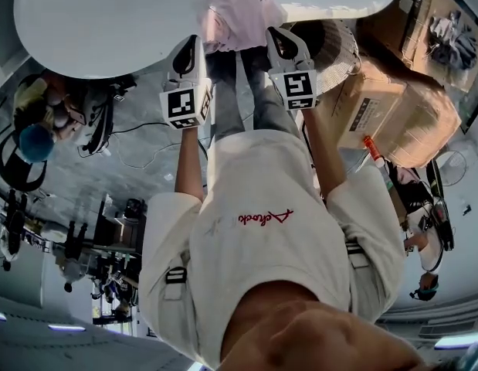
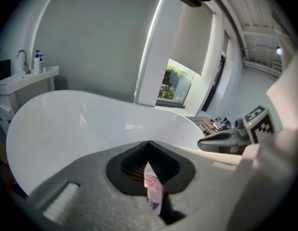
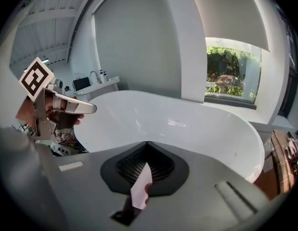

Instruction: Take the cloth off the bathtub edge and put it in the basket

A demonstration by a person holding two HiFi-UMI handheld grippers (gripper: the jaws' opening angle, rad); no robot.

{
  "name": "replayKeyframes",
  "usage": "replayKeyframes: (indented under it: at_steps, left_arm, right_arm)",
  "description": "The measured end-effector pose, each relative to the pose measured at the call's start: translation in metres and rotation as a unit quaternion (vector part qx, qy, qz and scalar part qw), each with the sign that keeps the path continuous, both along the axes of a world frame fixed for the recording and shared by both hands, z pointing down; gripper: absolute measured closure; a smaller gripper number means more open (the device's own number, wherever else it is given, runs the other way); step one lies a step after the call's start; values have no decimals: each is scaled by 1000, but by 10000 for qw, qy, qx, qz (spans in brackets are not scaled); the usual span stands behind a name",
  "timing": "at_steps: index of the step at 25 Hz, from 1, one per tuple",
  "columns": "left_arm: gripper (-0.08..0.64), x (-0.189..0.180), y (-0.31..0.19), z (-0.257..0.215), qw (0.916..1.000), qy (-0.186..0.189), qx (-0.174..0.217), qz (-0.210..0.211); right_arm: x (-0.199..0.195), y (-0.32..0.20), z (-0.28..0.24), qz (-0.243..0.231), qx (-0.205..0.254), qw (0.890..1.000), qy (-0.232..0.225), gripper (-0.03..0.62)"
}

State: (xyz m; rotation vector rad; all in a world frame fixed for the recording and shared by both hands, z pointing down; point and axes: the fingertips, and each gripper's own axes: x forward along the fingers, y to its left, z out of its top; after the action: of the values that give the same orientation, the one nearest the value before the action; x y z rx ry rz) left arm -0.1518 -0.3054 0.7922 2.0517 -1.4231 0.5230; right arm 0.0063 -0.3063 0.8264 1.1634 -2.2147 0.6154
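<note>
The pink cloth (image 1: 239, 14) hangs stretched between my two grippers in front of the white bathtub (image 1: 123, 22). My left gripper (image 1: 194, 45) is shut on one part of it, and a pink fold (image 2: 152, 189) shows pinched in its jaws. A pale corner of the cloth (image 3: 140, 189) sticks out of my right gripper (image 1: 279, 37), which is shut on it. The woven basket (image 1: 337, 46) stands just right of the right gripper, beside the tub. Each gripper view looks over the tub rim (image 2: 81, 124) (image 3: 187, 124) and catches the other gripper at its side.
Cardboard boxes (image 1: 401, 107) are stacked to the right of the basket. Cables and gear (image 1: 61, 122) lie on the floor at the left. A basin with a tap (image 2: 28, 73) stands beyond the tub, and a window (image 3: 230, 71) is in the far wall.
</note>
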Motion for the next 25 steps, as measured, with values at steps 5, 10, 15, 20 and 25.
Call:
replayKeyframes:
  at_steps: [5, 10, 15, 20, 25]
  left_arm:
    - [558, -2, 5, -2, 10000, 22, -14, -38]
    - [558, -2, 8, -3, 10000, 56, -3, -64]
    - [558, -2, 15, -1, 9999, 61, -36, -86]
    - [558, -8, 19, 2, 9999, 37, -86, -140]
    - [558, -18, 22, 3, 9997, 14, -112, -207]
  right_arm:
    - [-6, 9, 31, -169, -405, 9990, -13, 586]
    - [-23, 16, 74, -438, -1172, 9920, -145, 340]
    - [-38, 12, 113, -727, -1316, 9881, 335, 77]
    - [-51, 15, 141, -1021, -1594, 9787, 796, 3]
    - [-55, 26, 166, -1055, -1881, 9705, 1080, 39]
